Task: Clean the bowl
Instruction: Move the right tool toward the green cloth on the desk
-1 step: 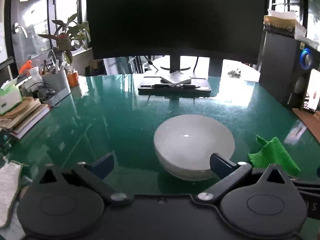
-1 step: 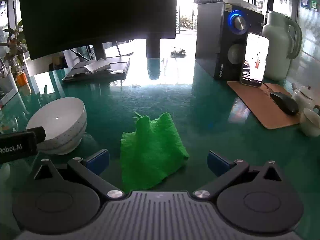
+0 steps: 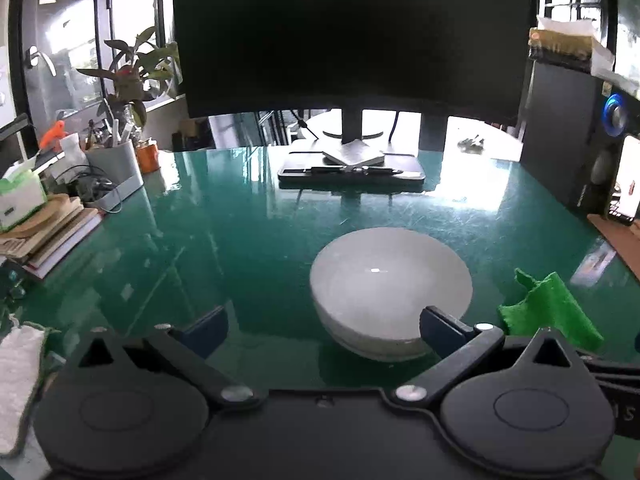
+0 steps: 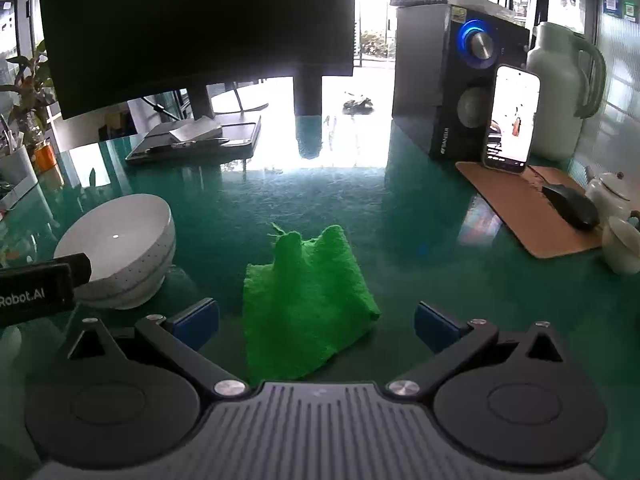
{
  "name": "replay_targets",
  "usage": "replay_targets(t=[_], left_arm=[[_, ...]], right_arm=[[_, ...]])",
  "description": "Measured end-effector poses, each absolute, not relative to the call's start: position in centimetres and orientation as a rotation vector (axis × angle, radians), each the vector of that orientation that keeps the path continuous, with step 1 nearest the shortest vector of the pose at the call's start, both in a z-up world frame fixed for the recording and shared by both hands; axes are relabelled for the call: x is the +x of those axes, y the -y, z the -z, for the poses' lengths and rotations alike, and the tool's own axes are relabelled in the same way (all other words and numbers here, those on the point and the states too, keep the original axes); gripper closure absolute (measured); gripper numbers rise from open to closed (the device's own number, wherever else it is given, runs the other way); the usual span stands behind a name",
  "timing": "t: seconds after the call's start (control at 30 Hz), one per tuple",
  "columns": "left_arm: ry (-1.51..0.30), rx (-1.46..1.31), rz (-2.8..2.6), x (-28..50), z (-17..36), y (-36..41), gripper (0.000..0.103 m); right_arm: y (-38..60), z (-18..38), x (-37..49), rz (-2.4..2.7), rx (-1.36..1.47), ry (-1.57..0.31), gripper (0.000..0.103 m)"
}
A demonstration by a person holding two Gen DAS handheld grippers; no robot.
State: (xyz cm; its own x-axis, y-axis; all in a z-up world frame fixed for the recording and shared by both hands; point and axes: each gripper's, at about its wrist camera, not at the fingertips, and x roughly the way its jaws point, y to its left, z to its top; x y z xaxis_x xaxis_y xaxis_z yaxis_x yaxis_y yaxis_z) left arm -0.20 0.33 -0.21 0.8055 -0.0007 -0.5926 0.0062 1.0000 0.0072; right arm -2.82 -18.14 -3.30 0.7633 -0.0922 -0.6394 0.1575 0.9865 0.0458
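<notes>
A white bowl stands upright and empty on the green glass table. My left gripper is open just in front of it, and its right fingertip overlaps the bowl's near right side. A crumpled green cloth lies on the table between the open fingers of my right gripper, not gripped. In the right wrist view the bowl sits to the cloth's left, with part of the left gripper's body in front of it. The cloth lies right of the bowl.
A large dark monitor and its stand fill the back. To the right are a black speaker, a phone, a brown mat with a mouse, a teapot and a jug. Books, a plant and a white cloth are left.
</notes>
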Motion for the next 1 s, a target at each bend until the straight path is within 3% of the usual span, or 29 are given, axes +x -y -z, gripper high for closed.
replay_targets(t=[0.23,0.47,1.0], left_arm=[[-0.686,0.09,-0.073,-0.5,1.1,-0.2,0.0],[-0.648,0.126,-0.075,-2.5,0.1,1.7,0.0],[-0.61,0.085,-0.048,-3.2,-0.3,0.3,0.0]], right_arm=[[17.7,3.6,-2.6,0.146,0.087,-0.728,0.0],[19.2,2.5,-4.0,0.122,0.201,-0.776,0.0],[19.6,2.0,-2.7,0.189,0.157,-0.827,0.0]])
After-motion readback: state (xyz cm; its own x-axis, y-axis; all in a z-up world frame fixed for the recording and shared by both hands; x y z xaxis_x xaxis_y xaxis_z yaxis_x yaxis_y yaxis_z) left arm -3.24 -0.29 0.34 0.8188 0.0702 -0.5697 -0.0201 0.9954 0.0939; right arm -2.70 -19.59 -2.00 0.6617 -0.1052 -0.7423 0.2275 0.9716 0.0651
